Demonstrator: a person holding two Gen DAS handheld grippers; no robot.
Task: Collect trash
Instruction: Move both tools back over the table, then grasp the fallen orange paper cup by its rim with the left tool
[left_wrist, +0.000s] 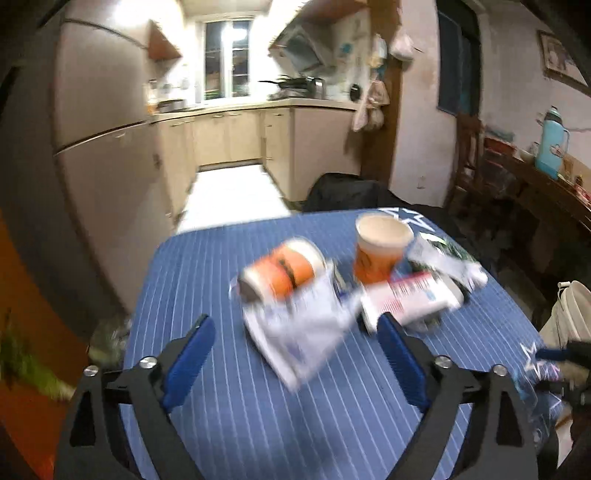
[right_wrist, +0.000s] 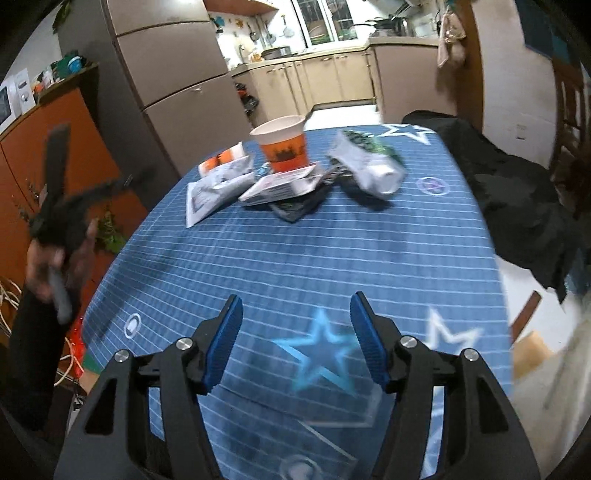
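Trash lies in a heap on the blue striped tablecloth (left_wrist: 229, 398) (right_wrist: 280, 266). An orange paper cup (left_wrist: 380, 247) (right_wrist: 282, 147) stands upright; a second orange cup (left_wrist: 284, 273) lies on its side. Beside them lie a white wrapper (left_wrist: 303, 332) (right_wrist: 214, 188), a flat white box (left_wrist: 410, 299) (right_wrist: 284, 186) and a crumpled white and green packet (left_wrist: 450, 262) (right_wrist: 369, 166). My left gripper (left_wrist: 297, 334) is open, its blue pads either side of the white wrapper without pressing it. My right gripper (right_wrist: 295, 317) is open over bare cloth, well short of the heap.
A white bucket (left_wrist: 570, 317) stands off the table's right edge. A black bag (right_wrist: 517, 192) lies beyond the right side. A hand holding the other gripper (right_wrist: 59, 210) is blurred at the left. A fridge (right_wrist: 173, 74) and kitchen cabinets stand behind.
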